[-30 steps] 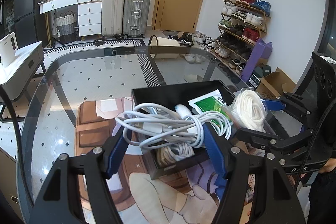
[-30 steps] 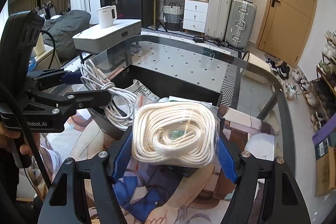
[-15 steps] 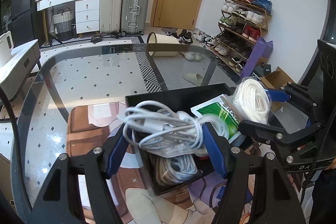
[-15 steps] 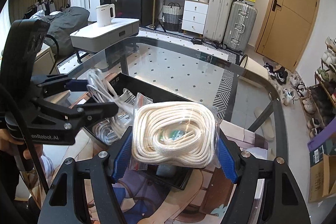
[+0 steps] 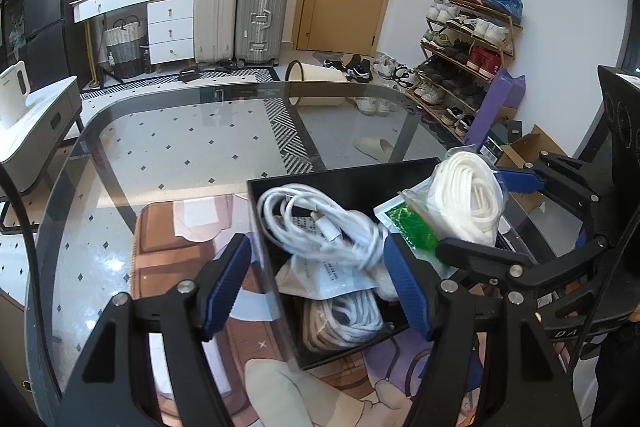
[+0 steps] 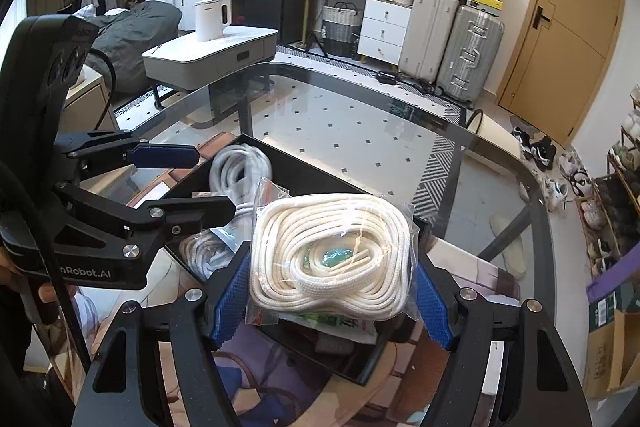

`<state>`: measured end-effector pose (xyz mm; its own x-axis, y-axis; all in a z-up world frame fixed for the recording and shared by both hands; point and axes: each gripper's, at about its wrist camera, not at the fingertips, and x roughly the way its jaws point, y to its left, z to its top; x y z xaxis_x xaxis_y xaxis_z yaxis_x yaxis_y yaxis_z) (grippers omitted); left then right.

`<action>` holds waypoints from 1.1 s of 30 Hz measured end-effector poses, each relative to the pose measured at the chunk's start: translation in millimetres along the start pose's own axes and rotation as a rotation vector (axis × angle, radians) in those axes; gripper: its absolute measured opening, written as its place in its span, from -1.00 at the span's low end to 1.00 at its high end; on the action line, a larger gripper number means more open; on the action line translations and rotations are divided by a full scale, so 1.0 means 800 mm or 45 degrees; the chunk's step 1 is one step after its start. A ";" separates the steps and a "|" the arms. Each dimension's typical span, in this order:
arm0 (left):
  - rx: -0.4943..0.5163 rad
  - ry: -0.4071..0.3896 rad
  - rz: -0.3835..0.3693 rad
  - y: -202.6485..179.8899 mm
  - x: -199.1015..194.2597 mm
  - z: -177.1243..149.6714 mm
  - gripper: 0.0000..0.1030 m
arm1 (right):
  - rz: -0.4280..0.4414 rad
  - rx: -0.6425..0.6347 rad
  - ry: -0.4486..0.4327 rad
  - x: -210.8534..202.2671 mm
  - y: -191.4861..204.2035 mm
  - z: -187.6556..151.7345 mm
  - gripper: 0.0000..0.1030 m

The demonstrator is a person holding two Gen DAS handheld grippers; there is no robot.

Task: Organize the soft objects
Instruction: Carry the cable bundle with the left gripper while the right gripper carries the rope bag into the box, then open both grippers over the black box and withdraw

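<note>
A black box (image 5: 344,175) stands on the glass table on a printed mat. My left gripper (image 5: 320,279) is open above its near left part; a white cable bundle (image 5: 320,223) lies loose in the box just beyond the fingers, over a white packet (image 5: 324,277) and a coiled rope (image 5: 344,319). My right gripper (image 6: 332,287) is shut on a bagged coil of cream rope (image 6: 332,251) and holds it over the box (image 6: 320,175). That rope bag also shows in the left wrist view (image 5: 468,199), above a green packet (image 5: 416,231).
The glass table's rim (image 5: 240,91) curves around the far side. A white side table with a kettle (image 6: 210,19) stands beyond the left edge. Suitcases (image 5: 240,19), a shoe rack (image 5: 468,43) and a cardboard box (image 5: 524,147) stand on the floor.
My left gripper opened and let go of the white cable bundle, which dropped into the box. Both grippers rose and drew back slightly. The right gripper still holds the rope bag.
</note>
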<state>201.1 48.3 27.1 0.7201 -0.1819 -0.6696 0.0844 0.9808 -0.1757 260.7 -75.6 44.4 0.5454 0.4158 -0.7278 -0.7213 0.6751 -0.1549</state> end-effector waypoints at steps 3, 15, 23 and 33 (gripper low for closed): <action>0.008 -0.010 0.023 0.002 -0.006 -0.001 0.41 | -0.038 -0.031 -0.028 -0.002 0.002 0.003 0.80; 0.004 -0.116 0.052 0.009 -0.039 -0.008 1.00 | -0.070 0.042 -0.115 -0.030 -0.011 -0.004 0.97; 0.042 -0.179 0.076 0.003 -0.056 -0.020 1.00 | -0.022 0.100 -0.204 -0.049 -0.006 -0.019 0.98; 0.056 -0.273 0.100 -0.011 -0.072 -0.038 1.00 | 0.012 0.180 -0.321 -0.061 0.001 -0.054 0.99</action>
<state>138.0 48.2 45.4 0.8550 -0.0904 -0.5107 0.0488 0.9943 -0.0943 215.0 -121.5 50.9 0.6406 0.5487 -0.5371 -0.6696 0.7416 -0.0411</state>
